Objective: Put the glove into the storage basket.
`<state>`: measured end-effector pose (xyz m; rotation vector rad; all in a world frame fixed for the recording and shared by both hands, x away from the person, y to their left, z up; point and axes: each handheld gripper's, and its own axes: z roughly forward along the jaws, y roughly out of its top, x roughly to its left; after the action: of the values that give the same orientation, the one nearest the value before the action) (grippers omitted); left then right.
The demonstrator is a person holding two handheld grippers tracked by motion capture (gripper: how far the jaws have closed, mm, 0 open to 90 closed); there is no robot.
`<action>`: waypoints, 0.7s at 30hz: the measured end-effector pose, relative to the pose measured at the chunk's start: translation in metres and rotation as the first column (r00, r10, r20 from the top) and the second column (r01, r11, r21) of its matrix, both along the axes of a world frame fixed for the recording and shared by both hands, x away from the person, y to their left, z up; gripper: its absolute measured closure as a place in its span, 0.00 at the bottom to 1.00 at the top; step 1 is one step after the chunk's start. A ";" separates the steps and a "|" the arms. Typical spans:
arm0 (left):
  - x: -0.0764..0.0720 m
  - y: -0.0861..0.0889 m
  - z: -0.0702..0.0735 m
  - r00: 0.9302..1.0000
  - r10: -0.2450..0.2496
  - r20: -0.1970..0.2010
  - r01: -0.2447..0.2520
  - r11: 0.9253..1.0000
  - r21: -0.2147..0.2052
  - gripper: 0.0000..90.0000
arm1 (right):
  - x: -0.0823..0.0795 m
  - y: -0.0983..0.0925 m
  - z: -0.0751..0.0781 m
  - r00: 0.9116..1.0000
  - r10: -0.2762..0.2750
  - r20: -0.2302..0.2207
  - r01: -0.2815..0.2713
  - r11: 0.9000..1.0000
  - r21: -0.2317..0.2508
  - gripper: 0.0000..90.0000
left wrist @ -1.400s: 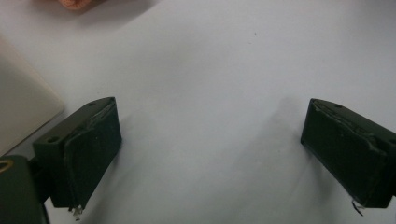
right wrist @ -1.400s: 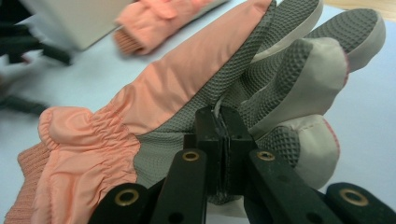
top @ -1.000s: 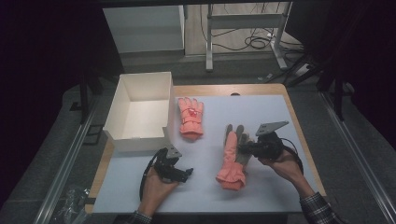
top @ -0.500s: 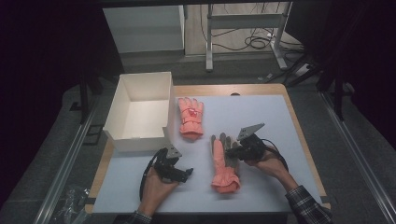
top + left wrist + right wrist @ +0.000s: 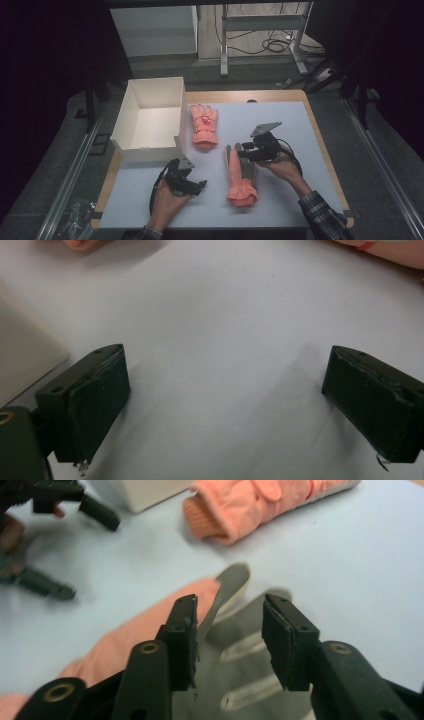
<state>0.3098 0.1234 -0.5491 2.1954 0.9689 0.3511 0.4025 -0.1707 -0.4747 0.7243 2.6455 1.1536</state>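
Note:
Two orange gloves lie on the pale mat [image 5: 280, 200]. One glove [image 5: 204, 125] rests back-up beside the white box. The other glove [image 5: 240, 175] lies grey palm up, cuff toward the person. My right gripper [image 5: 243, 151] hovers at this glove's fingers. In the right gripper view its jaws [image 5: 230, 610] have just been opening; the grey palm [image 5: 240, 630] lies under the gap and the pads do not press on it. My left gripper [image 5: 199, 186] rests near the front left, open, with bare mat between its pads [image 5: 225, 385].
An open white box [image 5: 150, 145] stands at the back left, on the table's edge. Its corner [image 5: 20, 365] shows left of my left gripper's jaw. A wooden table edge [image 5: 325, 150] frames the mat. Cables and metal stand legs lie on the floor behind.
The right gripper has moved left, dragging the palm-up glove's fingers with it, and its jaws have parted. The left gripper has kept still.

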 end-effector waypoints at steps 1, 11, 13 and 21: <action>0.000 0.000 0.000 1.000 0.001 0.000 -0.001 1.000 0.000 0.06 | 0.003 0.003 0.001 1.000 -0.009 0.001 0.009 1.000 0.001 0.59; 0.000 0.000 0.000 1.000 0.000 0.000 0.000 1.000 0.001 0.06 | 0.033 0.035 0.008 0.998 -0.067 0.003 0.067 0.998 0.019 0.49; 0.000 0.000 0.000 1.000 0.000 0.000 0.000 1.000 0.000 0.06 | 0.039 0.042 0.008 0.997 -0.073 0.004 0.073 0.997 0.015 0.48; 0.000 0.000 0.000 1.000 0.001 -0.001 -0.001 1.000 0.000 0.06 | 0.070 0.066 0.005 0.987 -0.156 -0.028 0.156 0.988 0.015 0.44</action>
<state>0.3098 0.1234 -0.5492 2.1951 0.9706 0.3509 0.4723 -0.1051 -0.4692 0.9379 2.5495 1.1325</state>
